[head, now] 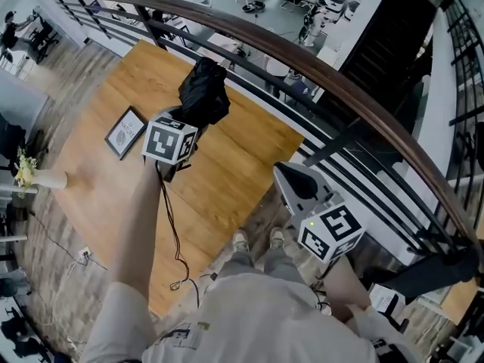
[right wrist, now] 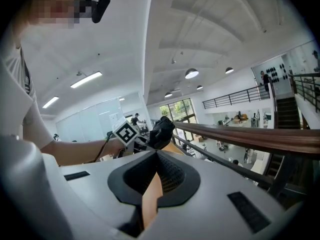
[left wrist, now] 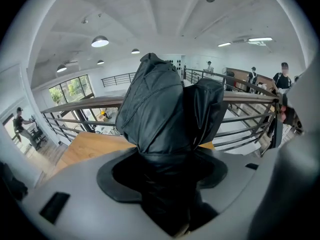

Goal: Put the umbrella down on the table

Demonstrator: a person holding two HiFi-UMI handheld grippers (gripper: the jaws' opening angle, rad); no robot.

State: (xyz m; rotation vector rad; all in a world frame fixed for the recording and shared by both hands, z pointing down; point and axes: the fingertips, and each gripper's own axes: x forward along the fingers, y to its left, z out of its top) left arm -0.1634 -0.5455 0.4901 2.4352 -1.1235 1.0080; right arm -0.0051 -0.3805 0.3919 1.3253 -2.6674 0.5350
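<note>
A black folded umbrella (head: 204, 93) is bunched up and held over the wooden table (head: 227, 157), in the air. My left gripper (head: 187, 123) is shut on its lower part, with the marker cube just behind. In the left gripper view the umbrella (left wrist: 165, 109) fills the middle and rises out from between the jaws of that gripper (left wrist: 162, 159). My right gripper (head: 300, 186) hangs near the table's near right corner, shut with nothing in it. The right gripper view shows its tips (right wrist: 156, 156) meeting, and further off the umbrella (right wrist: 161, 132) in the left gripper (right wrist: 145, 140).
A framed picture (head: 125, 132) lies on the table's left part. A white vase with flowers (head: 30, 174) lies at the far left. A brown handrail with dark bars (head: 340, 82) runs behind the table and down the right. A cable (head: 170, 233) hangs from the left gripper.
</note>
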